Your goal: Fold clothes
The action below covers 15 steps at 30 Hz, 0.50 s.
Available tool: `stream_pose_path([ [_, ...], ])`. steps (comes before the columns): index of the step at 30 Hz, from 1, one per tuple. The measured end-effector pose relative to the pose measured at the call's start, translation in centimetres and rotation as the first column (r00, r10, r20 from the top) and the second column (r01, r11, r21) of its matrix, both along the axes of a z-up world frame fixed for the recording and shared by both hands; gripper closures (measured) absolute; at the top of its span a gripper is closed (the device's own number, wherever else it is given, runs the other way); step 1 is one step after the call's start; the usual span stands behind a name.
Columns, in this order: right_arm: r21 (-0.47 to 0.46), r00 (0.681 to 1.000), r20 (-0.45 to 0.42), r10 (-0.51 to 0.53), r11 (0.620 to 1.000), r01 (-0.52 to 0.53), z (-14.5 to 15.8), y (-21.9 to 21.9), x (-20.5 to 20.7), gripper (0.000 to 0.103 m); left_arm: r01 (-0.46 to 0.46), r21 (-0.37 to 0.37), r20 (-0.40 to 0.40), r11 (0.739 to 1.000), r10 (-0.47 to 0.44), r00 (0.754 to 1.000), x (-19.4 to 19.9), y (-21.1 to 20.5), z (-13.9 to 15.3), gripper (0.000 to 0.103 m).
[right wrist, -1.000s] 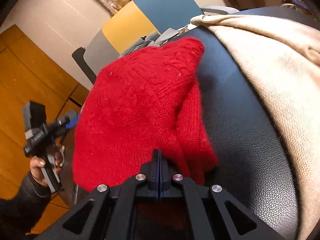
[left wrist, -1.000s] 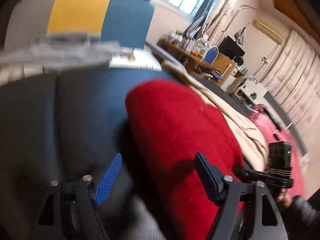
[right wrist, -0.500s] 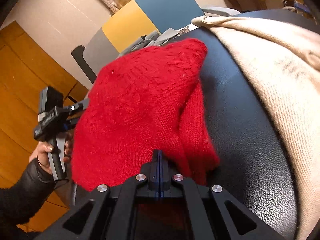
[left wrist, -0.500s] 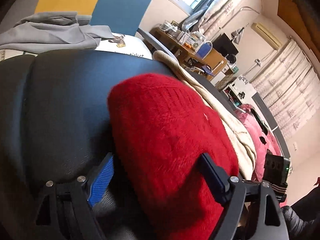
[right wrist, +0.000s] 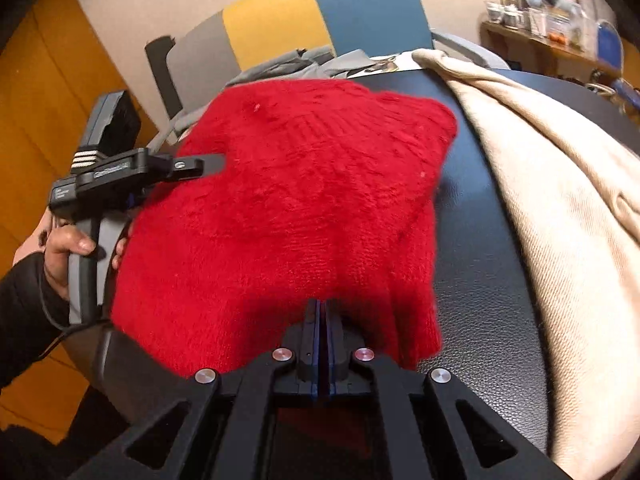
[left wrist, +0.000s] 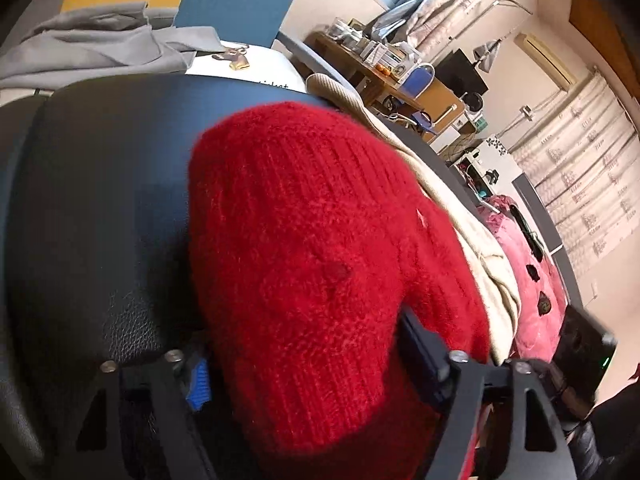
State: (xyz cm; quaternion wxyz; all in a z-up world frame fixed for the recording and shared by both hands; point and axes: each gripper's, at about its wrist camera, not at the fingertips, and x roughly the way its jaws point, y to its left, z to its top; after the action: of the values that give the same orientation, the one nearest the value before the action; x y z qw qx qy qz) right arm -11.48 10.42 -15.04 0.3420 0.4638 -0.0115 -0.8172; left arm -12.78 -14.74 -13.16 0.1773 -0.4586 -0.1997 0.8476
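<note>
A red knitted sweater (right wrist: 288, 208) is lying on a black leather seat (right wrist: 484, 248) beside a cream garment (right wrist: 560, 200). The left tool (left wrist: 304, 364) is closing, straddling the sweater; the right tool (right wrist: 322, 312) is pinching its hem, loosening slightly. A cluttered wooden shelf (left wrist: 404, 80) is standing behind.

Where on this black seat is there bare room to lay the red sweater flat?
Bare black leather lies left of the red sweater, up to the grey garment. A narrower bare strip runs between sweater and cream garment. The right side is crowded with cream and pink clothing.
</note>
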Motion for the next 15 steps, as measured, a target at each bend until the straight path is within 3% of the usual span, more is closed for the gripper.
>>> stream_pose_path([
  [1,-0.047,1.0,0.027,0.006,0.999,-0.004,0.4,0.6,-0.4,0.092,0.007,-0.009,-0.006,1.0,-0.007,1.0,0.0,0.2,0.1,0.03],
  [2,-0.099,0.999,0.047,0.009,0.995,-0.005,0.9,1.4,-0.9,0.079,0.013,-0.006,-0.006,1.0,-0.013,1.0,0.0,0.3,0.0,0.03],
  [3,-0.161,0.999,0.053,0.006,0.987,0.002,1.5,2.5,-1.4,0.059,0.017,0.003,-0.002,1.0,-0.017,1.0,-0.1,0.4,0.0,0.029],
  [4,-0.218,0.998,0.062,0.001,0.976,0.012,1.9,3.5,-2.0,0.046,0.021,0.012,0.001,1.0,-0.021,1.0,-0.2,0.4,-0.1,0.028],
  [5,-0.267,0.997,0.08,-0.007,0.963,0.029,2.0,4.4,-2.8,0.022,0.025,0.021,0.005,0.999,-0.025,1.0,-0.3,0.5,-0.2,0.026],
  [6,-0.299,0.995,0.094,-0.024,0.953,0.051,2.0,5.2,-3.7,0.011,0.028,0.018,0.003,0.999,-0.028,1.0,-0.3,0.5,-0.2,0.025],
  [8,-0.29,0.992,0.113,-0.06,0.953,0.091,1.8,6.3,-5.9,0.011,0.027,0.019,0.007,0.999,-0.028,1.0,-0.4,0.5,-0.2,0.025],
  [10,-0.351,0.984,0.155,-0.084,0.927,0.134,1.4,7.7,-7.6,0.011,0.027,0.039,0.012,0.999,-0.027,1.0,-0.6,0.2,-0.4,0.023],
  [15,-0.369,0.98,0.199,-0.025,0.924,0.099,-0.2,6.8,-10.3,0.012,0.033,0.076,-0.008,0.997,-0.032,0.999,-1.0,-0.1,-0.7,0.02],
])
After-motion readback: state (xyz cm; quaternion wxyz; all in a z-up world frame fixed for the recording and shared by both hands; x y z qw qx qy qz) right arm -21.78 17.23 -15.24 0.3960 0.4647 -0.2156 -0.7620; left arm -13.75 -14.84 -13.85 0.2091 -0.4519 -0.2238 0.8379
